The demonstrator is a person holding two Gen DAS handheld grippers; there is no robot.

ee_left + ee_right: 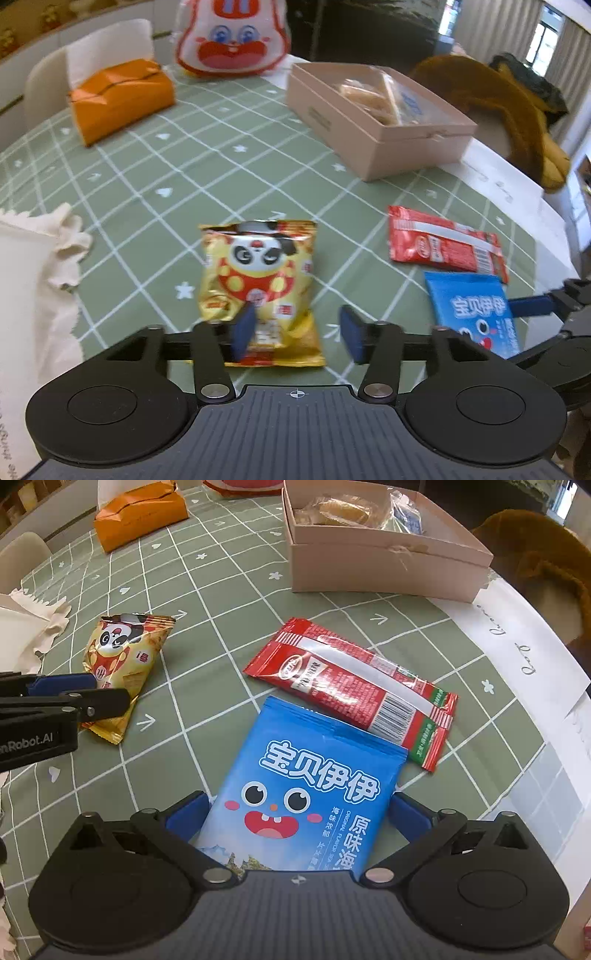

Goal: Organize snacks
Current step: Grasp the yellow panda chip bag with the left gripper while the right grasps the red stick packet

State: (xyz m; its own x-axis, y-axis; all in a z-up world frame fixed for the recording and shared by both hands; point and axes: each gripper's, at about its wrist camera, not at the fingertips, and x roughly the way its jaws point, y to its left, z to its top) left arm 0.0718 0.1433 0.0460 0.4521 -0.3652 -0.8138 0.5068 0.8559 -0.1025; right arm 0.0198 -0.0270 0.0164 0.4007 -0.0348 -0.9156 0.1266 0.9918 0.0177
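Right wrist view has the right gripper [297,818] with jaws spread astride the blue seaweed packet [310,786], red packet [351,686] just beyond it, left gripper [297,332] spread over the panda bag [258,288], pink box [384,550] farthest.

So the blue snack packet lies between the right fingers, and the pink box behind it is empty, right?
Not quite. The pink box is not empty: the right wrist view shows wrapped snacks inside it. The blue snack packet does lie between the open right fingers.
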